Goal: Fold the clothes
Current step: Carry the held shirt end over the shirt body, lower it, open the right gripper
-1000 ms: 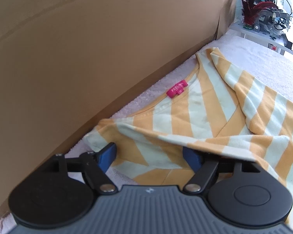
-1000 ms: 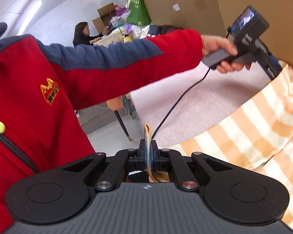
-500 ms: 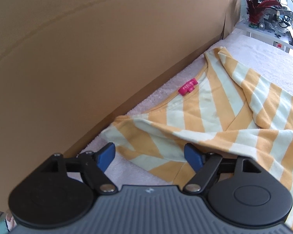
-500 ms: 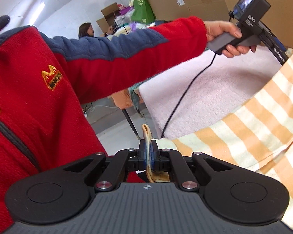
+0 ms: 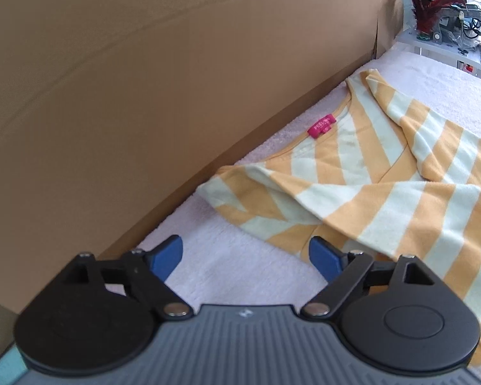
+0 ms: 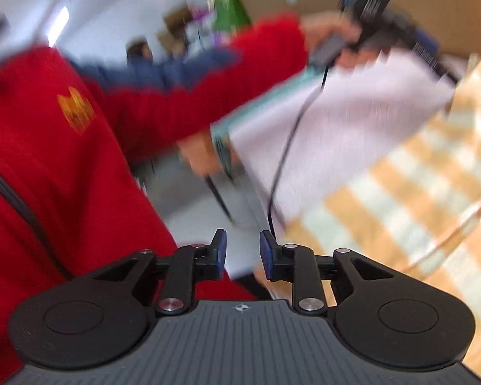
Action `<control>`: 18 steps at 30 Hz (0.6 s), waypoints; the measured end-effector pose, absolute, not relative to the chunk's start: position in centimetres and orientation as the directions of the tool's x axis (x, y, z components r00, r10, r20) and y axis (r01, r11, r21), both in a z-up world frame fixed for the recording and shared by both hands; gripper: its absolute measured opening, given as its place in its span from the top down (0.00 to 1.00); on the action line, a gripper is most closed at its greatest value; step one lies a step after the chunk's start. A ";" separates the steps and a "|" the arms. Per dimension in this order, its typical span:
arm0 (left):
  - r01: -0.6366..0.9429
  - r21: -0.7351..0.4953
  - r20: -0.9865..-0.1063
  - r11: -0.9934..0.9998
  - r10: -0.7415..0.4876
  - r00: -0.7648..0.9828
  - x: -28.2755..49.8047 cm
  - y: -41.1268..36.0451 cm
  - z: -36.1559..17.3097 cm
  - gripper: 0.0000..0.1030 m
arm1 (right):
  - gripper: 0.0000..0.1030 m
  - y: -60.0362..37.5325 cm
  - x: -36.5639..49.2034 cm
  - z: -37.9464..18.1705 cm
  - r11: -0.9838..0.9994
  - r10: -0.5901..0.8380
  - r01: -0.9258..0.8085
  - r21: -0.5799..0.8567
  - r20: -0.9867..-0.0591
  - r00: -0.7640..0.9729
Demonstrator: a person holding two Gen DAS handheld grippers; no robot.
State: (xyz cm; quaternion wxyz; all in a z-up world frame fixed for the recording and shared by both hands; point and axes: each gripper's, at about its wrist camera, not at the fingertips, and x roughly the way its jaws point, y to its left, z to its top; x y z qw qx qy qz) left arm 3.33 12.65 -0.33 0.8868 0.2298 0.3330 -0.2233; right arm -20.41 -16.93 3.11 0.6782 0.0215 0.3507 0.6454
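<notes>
Sharp on my left camera, smeared on my right.

My left view is evenly lit, with daylight blowing out the top right corner and the cardboard wall (image 5: 144, 80) bowed by the lens. My right view is streaked with motion blur; a ceiling light (image 6: 58, 22) glows upper left.

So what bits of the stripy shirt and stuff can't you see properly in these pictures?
- Pink label, left wrist view: the writing is too small to read.
- Striped shirt, left wrist view: its lower part is cut off by the right edge of the picture.
- Right wrist view: motion blur smears everything beyond the right gripper, so the shirt's folds are unclear.
- Left gripper, left wrist view: its body hides the towel below.
</notes>
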 end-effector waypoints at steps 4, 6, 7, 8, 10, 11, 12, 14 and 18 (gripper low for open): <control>0.462 0.224 -0.619 0.858 -0.240 0.748 -0.1 16.1 1.6 0.14 | 0.77 -19.7 -17.0 4.0 0.377 0.915 -0.773 0.510 -0.337 0.223; 0.450 0.185 -0.579 0.874 -0.273 0.768 -2.8 16.6 2.1 0.14 | 0.78 -19.8 -15.1 2.0 0.473 0.879 -0.687 0.552 -0.339 0.334; 0.475 0.160 -0.562 0.865 -0.316 0.765 -4.6 16.1 2.0 0.14 | 0.78 -19.8 -14.2 0.7 0.494 0.869 -0.635 0.594 -0.339 0.360; 0.500 0.135 -0.544 0.855 -0.358 0.759 -6.4 15.7 2.0 0.13 | 0.78 -19.9 -13.6 -0.4 0.511 0.859 -0.589 0.625 -0.347 0.377; 0.550 0.087 -0.504 0.831 -0.439 0.744 -9.9 14.7 1.8 0.13 | 0.78 -19.9 -12.7 -2.2 0.560 0.824 -0.500 0.661 -0.380 0.420; 0.580 0.066 -0.492 0.812 -0.480 0.726 -11.6 13.7 1.3 0.12 | 0.77 -19.9 -12.4 -3.0 0.590 0.800 -0.455 0.668 -0.404 0.444; 0.610 0.042 -0.486 0.792 -0.517 0.705 -12.9 12.7 0.6 0.12 | 0.83 -19.9 -12.1 -3.7 0.616 0.775 -0.409 0.673 -0.427 0.465; 0.641 -0.001 -0.477 0.768 -0.564 0.674 -14.4 11.3 -0.6 0.11 | 0.88 -20.4 -11.4 -3.8 0.616 0.766 -0.357 0.702 -0.429 0.479; 0.616 -0.057 -0.487 0.786 -0.560 0.670 -13.3 10.0 -1.6 0.11 | 0.73 -21.8 -11.4 -3.8 0.538 0.800 -0.364 0.760 -0.326 0.503</control>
